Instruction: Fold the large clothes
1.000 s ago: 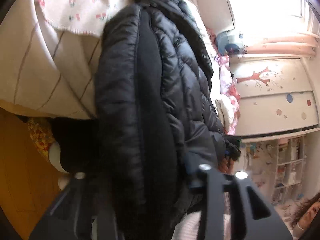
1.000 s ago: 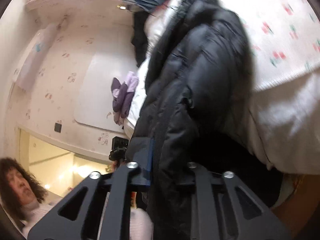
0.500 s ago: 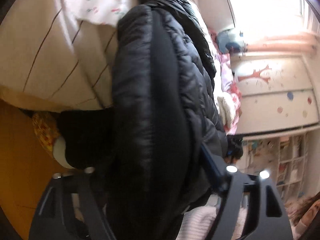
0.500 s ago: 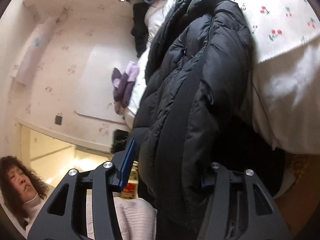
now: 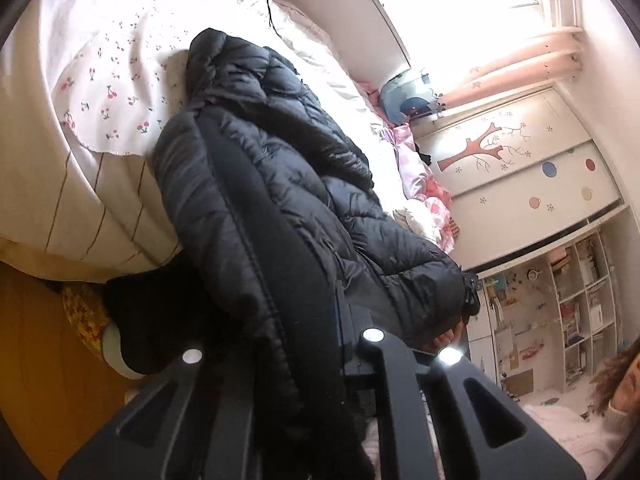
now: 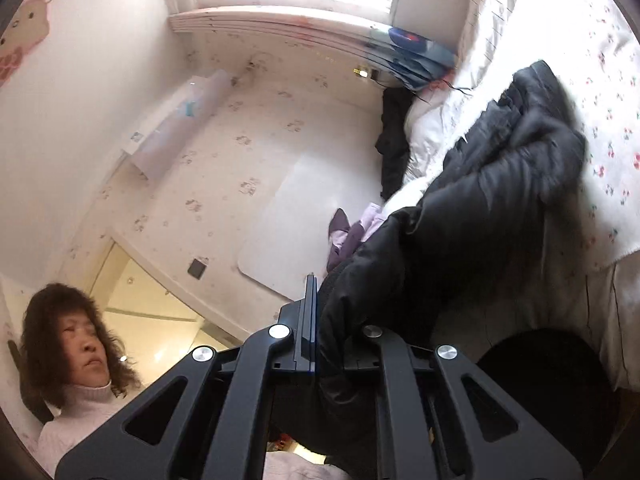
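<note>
A black puffer jacket (image 5: 280,200) lies stretched along the bed and hangs over its near edge. In the left wrist view my left gripper (image 5: 332,320) has its jaws closing tight on the jacket's lower edge. Folds of fabric hide its left finger. In the right wrist view the jacket (image 6: 480,220) runs from the bed down into my right gripper (image 6: 320,320). Its jaws are also closing, and the blue pad presses a fold of the black fabric. Both ends are held up off the floor.
The bed carries a white cherry-print sheet (image 5: 112,92) and pink clothes (image 5: 424,192). Purple clothes (image 6: 352,236) lie at its far side. A person in a white sweater (image 6: 80,360) stands close behind the grippers. Wooden floor (image 5: 32,360) and a bookshelf (image 5: 580,300) border the bed.
Both grippers opened wide around the jacket half a second ago and are shut on it again now. Both hands have risen, so more of the bed top and window shows.
</note>
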Demonstrator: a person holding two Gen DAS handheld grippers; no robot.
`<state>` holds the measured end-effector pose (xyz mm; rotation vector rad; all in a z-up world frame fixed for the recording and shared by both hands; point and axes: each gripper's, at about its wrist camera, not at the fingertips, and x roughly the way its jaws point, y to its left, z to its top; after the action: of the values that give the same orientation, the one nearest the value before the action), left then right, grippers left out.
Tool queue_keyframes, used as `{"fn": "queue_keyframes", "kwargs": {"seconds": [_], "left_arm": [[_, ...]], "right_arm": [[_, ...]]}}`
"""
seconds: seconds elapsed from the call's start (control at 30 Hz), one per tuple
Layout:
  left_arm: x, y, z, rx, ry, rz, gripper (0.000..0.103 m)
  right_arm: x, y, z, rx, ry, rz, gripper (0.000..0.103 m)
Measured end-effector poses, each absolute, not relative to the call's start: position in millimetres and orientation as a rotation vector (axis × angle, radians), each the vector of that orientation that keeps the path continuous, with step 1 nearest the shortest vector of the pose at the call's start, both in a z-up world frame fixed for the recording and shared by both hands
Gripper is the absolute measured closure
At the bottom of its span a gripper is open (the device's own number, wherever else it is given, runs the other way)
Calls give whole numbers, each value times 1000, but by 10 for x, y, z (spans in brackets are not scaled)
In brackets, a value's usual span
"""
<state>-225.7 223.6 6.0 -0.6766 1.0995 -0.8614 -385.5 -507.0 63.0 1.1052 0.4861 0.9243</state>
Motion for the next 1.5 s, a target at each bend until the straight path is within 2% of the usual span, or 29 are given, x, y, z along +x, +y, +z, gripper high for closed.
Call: {"fn": "queue_keyframes", "kwargs": {"seconds": [0.2,0.5,0.93,1.5], "left_arm": [[-1996,2402,-171,-840,1086,-829,92],[-1509,2201,455,-813,947,-865,92],[-428,1938,598,-903,828,-818,92],[600,1506,374,-758,775,-525,92]], "right_arm": [[-3559,-5071,492,1175,479,917,96],[-3021,-5176,842,1159,384,951,96],[-2107,-5364,913,1219,347,845,95],[-913,-5623,427,1277,427,576,95]]}}
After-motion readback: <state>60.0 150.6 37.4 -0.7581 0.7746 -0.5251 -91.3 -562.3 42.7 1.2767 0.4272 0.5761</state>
